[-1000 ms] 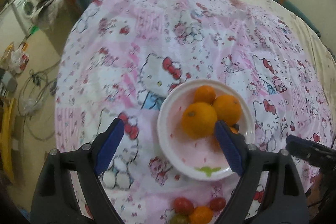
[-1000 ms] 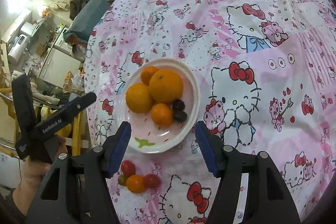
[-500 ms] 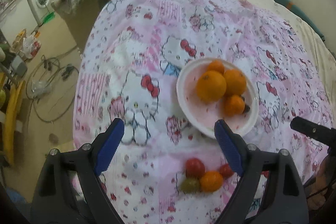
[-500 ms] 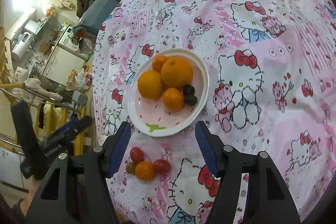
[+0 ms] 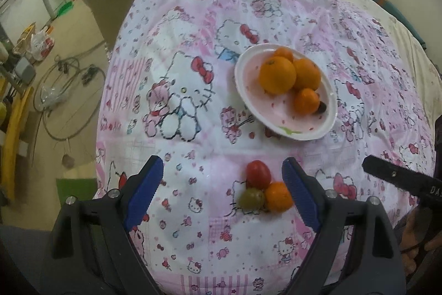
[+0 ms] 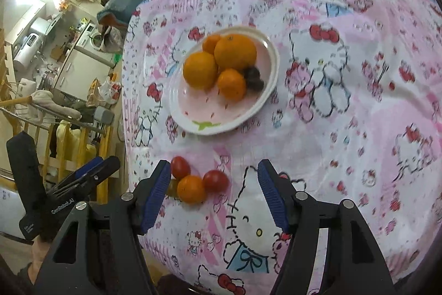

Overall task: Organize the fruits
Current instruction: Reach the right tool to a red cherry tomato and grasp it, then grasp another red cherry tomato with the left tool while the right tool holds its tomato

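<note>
- Fruits split two ways: oranges heaped on the white plate, small tomatoes loose on the bed's cloth nearby.
- Both tools have pulled back from the plate toward the tomatoes, likely the next pick.
- Left tool and right tool gape open, empty.
- Tomatoes look smooth, round; the cloth is soft, rumpled.

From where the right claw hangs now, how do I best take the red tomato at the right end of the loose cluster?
Close across the red tomato's round middle, coming down from above with the right claw, one finger on its bare right side. Its left side touches the small orange fruit, so that finger must slip between them, and may nudge it.
</note>
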Tool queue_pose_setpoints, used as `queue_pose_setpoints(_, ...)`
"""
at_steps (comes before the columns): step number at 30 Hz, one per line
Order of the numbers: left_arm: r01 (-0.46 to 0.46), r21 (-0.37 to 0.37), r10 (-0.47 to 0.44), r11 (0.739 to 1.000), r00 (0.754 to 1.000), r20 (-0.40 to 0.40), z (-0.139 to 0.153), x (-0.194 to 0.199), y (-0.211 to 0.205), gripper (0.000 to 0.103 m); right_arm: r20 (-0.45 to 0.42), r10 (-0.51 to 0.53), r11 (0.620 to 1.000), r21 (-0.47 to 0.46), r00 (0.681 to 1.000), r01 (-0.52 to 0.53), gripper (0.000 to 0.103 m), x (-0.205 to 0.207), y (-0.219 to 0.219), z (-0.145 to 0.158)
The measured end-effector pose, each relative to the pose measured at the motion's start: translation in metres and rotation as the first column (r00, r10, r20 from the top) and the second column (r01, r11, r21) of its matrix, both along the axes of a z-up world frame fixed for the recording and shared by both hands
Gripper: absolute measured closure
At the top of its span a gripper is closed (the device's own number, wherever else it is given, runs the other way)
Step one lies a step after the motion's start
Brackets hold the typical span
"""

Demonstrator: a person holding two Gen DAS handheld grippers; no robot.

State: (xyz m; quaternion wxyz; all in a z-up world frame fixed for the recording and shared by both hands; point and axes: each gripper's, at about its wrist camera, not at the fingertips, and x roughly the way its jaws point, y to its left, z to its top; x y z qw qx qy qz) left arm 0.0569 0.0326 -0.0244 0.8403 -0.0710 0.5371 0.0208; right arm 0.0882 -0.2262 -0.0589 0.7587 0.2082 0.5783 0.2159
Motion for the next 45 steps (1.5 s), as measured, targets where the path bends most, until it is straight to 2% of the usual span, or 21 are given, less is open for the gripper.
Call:
queue_pose_setpoints(8,-0.056,-0.019,0.056,0.998,0.998,-0.027,-0.011,0.0,0.019,0.017,-0.108,0.063,0.998,-0.004,0.992,-0.064,0.036,0.003,0.03,-0.034)
queue_pose_setpoints(13,-0.084,-0.033,0.082,0.996,0.995,-0.051,-0.019,0.0,0.032,0.017,-0.198,0.068,0.998,-0.001,0.978,-0.069,0.053,0.007,0.048,-0.062)
queue_pose_setpoints(16,-0.084,-0.028,0.082,0.996,0.995,-0.056,-0.021,-0.001,0.035,0.017,-0.241,0.028,0.999,-0.026,0.97,-0.035,0.056,0.011,0.05,-0.076)
queue_pose_setpoints(20,-0.081,-0.02,0.08,0.996,0.995,-0.061,-0.025,-0.003,0.038,0.017,-0.275,-0.002,1.0,0.009,0.961,0.005,0.059,0.016,0.048,-0.082)
queue_pose_setpoints(22,-0.079,-0.014,0.078,0.997,0.995,-0.065,-0.026,-0.004,0.039,0.017,-0.286,-0.011,1.0,0.002,0.958,0.012,0.066,0.016,0.047,-0.083)
queue_pose_setpoints(26,-0.077,-0.015,0.076,0.997,0.994,-0.075,-0.029,-0.004,0.038,0.017,-0.289,-0.014,1.0,0.018,0.957,0.02,0.068,0.017,0.042,-0.083)
queue_pose_setpoints(35,-0.042,-0.062,0.032,0.997,0.989,-0.147,-0.045,0.01,0.01,0.019,-0.209,-0.039,0.998,0.034,0.977,0.047,0.068,0.016,0.028,-0.059)
queue_pose_setpoints(41,0.017,-0.081,-0.034,0.997,0.976,-0.214,-0.066,0.029,-0.031,0.04,-0.177,-0.081,0.994,0.052,0.981,0.091,0.068,0.016,0.001,-0.046)
queue_pose_setpoints(45,0.047,-0.043,-0.057,0.998,0.961,-0.27,-0.08,0.036,-0.054,0.041,-0.165,-0.113,0.991,0.052,0.98,0.123,0.068,0.014,-0.017,-0.042)
